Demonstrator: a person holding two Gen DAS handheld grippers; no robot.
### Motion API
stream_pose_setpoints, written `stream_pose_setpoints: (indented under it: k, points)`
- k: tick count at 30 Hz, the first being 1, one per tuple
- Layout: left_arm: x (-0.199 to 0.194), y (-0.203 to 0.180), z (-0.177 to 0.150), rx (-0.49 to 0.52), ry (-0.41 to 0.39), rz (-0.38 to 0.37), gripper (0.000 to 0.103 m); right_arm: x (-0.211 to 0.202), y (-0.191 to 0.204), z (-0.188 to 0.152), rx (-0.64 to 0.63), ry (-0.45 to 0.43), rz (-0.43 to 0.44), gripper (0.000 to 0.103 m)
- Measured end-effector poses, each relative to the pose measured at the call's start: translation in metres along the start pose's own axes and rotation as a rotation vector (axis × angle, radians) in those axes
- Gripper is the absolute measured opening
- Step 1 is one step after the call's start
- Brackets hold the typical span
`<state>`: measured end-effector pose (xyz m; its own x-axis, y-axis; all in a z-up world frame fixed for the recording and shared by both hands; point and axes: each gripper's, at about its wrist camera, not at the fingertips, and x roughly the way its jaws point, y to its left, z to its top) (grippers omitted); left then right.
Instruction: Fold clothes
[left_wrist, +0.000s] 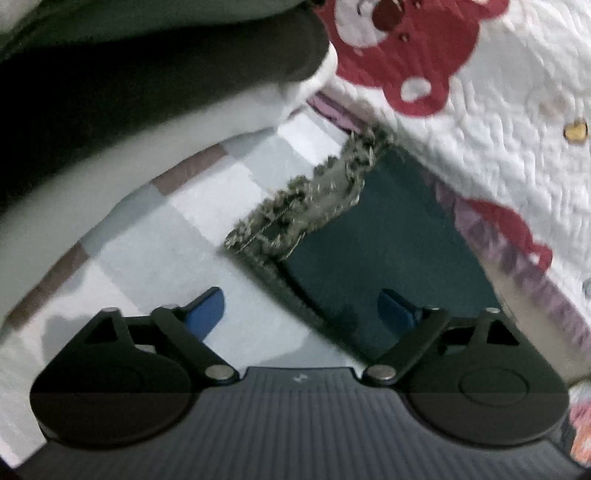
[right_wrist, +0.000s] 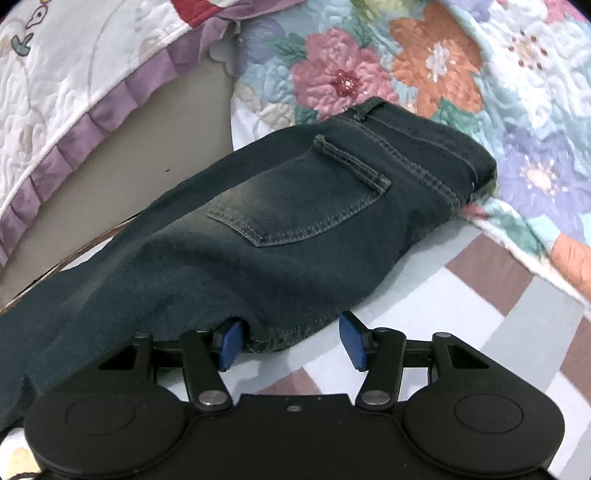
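Writing or brand marks cannot be read anywhere. One pair of dark blue-green denim jeans (right_wrist: 295, 221) lies on the checked sheet (right_wrist: 517, 317), frayed hem (left_wrist: 306, 206) ahead of the released left gripper (left_wrist: 301, 314). Right gripper (right_wrist: 291, 341) stands apart around the crotch seam, not clamped.

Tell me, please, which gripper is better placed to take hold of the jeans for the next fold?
Probably the right. The right gripper already has a folded edge of the jeans between its open fingers. The left gripper is open above the frayed hem, holding nothing.
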<state>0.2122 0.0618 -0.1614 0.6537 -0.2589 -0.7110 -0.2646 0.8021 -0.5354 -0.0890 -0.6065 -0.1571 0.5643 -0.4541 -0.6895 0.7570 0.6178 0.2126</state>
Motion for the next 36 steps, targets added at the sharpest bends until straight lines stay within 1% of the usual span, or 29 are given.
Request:
stream_pose_setpoints:
  k: [1,2,3,4,6,9,11,12,13,14,15,16,17,19,20,22,24,25,26,27,28,30,31,33,35,36]
  points:
    - [0.002,-0.001,0.000,-0.019,-0.017,-0.016,0.093,0.000,-0.001,0.000,0.007,0.001,0.005,0.059]
    - [0.004,-0.001,-0.001,-0.022,-0.034,-0.044,0.084,0.001,-0.002,0.000,0.014,0.003,0.009,0.059]
    - [0.009,-0.003,-0.002,-0.003,-0.036,-0.066,0.023,0.002,-0.003,0.000,0.015,0.003,0.013,0.059]
    - [0.012,-0.006,-0.004,0.028,-0.034,-0.065,0.004,0.002,-0.003,0.001,0.012,0.003,0.017,0.059]
    - [0.014,-0.010,-0.008,0.071,-0.062,-0.048,0.004,0.003,-0.004,0.004,0.005,0.004,0.023,0.059]
    - [0.011,-0.019,-0.011,0.102,-0.101,-0.041,0.004,0.001,-0.003,0.007,-0.032,0.006,0.028,0.059]
    - [0.011,-0.026,-0.013,0.141,-0.120,-0.030,0.006,-0.001,0.002,0.008,-0.106,-0.002,0.022,0.059]
    - [0.012,-0.028,-0.013,0.152,-0.118,-0.026,0.010,-0.003,0.004,0.007,-0.156,-0.007,0.022,0.059]
    - [0.014,-0.030,-0.014,0.158,-0.114,-0.023,0.019,-0.006,0.005,0.006,-0.197,-0.012,0.034,0.059]
    - [0.015,-0.030,-0.014,0.159,-0.111,-0.021,0.023,-0.010,0.001,0.006,-0.199,-0.018,0.046,0.059]
    - [0.015,-0.030,-0.015,0.157,-0.109,-0.016,0.033,-0.015,-0.004,0.006,-0.192,-0.025,0.059,0.059]
    - [0.014,-0.030,-0.015,0.155,-0.107,-0.001,0.052,-0.019,-0.013,0.006,-0.154,-0.031,0.068,0.059]
    - [0.014,-0.029,-0.015,0.152,-0.109,0.016,0.060,-0.023,-0.023,0.006,-0.107,-0.037,0.077,0.059]
    - [0.014,-0.028,-0.014,0.150,-0.118,0.031,0.061,-0.030,-0.049,0.007,0.038,-0.044,0.100,0.059]
    - [0.015,-0.028,-0.014,0.148,-0.122,0.031,0.061,-0.030,-0.062,0.005,0.147,-0.045,0.130,0.061]
    - [0.017,-0.025,-0.015,0.136,-0.131,0.006,0.061,-0.028,-0.090,0.001,0.381,-0.043,0.202,0.062]
    - [0.019,-0.020,-0.014,0.098,-0.142,-0.041,0.059,-0.022,-0.112,-0.006,0.599,-0.040,0.273,0.062]
    - [0.020,-0.017,-0.013,0.087,-0.142,-0.058,0.051,-0.017,-0.119,-0.011,0.697,-0.036,0.308,0.062]
    - [0.021,-0.015,-0.012,0.083,-0.138,-0.064,0.039,-0.009,-0.121,-0.015,0.749,-0.031,0.323,0.062]
    - [0.022,-0.013,-0.010,0.089,-0.135,-0.060,0.005,-0.002,-0.122,-0.017,0.789,-0.025,0.334,0.062]
    - [0.022,-0.011,-0.009,0.097,-0.130,-0.059,0.005,0.005,-0.121,-0.016,0.783,-0.020,0.322,0.062]
    - [0.022,-0.006,-0.005,0.080,-0.118,-0.083,0.005,0.017,-0.119,-0.012,0.761,-0.028,0.294,0.062]
    - [0.021,-0.005,-0.005,0.064,-0.117,-0.088,0.006,0.021,-0.119,-0.009,0.765,-0.040,0.294,0.062]
    - [0.022,-0.008,-0.006,0.066,-0.118,-0.085,0.008,0.030,-0.119,0.001,0.759,-0.062,0.287,0.062]
    - [0.026,-0.009,-0.006,0.058,-0.107,-0.093,0.014,0.040,-0.118,0.011,0.741,-0.059,0.287,0.062]
    - [0.028,-0.009,-0.005,0.047,-0.101,-0.100,0.027,0.046,-0.118,0.016,0.731,-0.056,0.287,0.062]
